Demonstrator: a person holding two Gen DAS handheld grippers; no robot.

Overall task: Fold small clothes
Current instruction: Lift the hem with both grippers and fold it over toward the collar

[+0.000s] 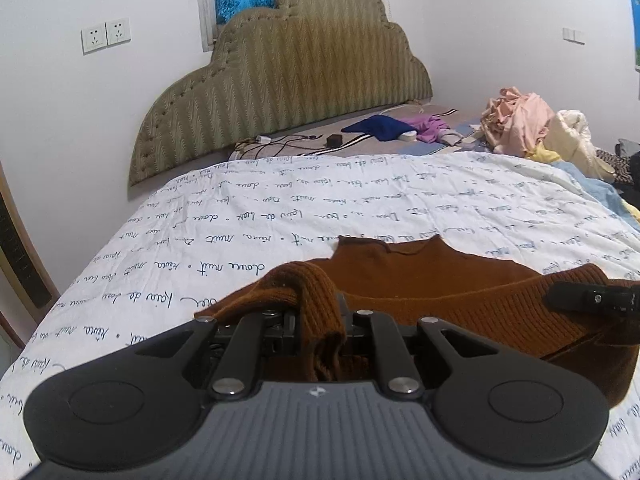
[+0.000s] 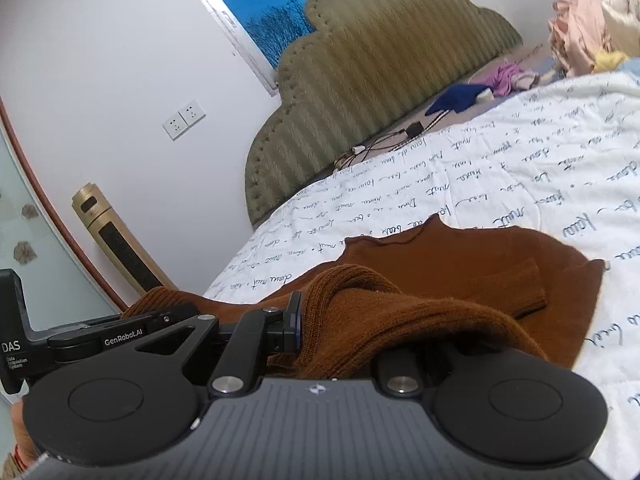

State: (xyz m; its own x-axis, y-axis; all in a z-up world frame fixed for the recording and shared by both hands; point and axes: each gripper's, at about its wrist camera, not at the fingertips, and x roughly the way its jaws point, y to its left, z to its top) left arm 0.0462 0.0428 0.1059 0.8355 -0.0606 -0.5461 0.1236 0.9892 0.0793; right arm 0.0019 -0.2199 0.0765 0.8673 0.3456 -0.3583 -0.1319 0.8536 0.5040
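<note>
A small brown knit sweater (image 1: 432, 280) lies on the white quilt (image 1: 320, 196) with blue script print; its collar points toward the headboard. My left gripper (image 1: 320, 320) is shut on the ribbed hem of the sweater, which bunches over the fingers. My right gripper (image 2: 340, 320) is shut on another part of the ribbed hem (image 2: 360, 312), lifted and draped over its right finger. The right gripper's tip shows in the left wrist view (image 1: 592, 298) at the right. The left gripper shows at the far left of the right wrist view (image 2: 100, 332). The sweater body (image 2: 460, 256) lies flat beyond.
An olive padded headboard (image 1: 288, 92) stands at the far end. Cables and a charger (image 1: 296, 142), a navy garment (image 1: 376, 126) and a purple one (image 1: 430, 126) lie near it. A pile of pink and cream clothes (image 1: 532, 128) sits far right. A gold tower appliance (image 2: 116, 240) stands left of the bed.
</note>
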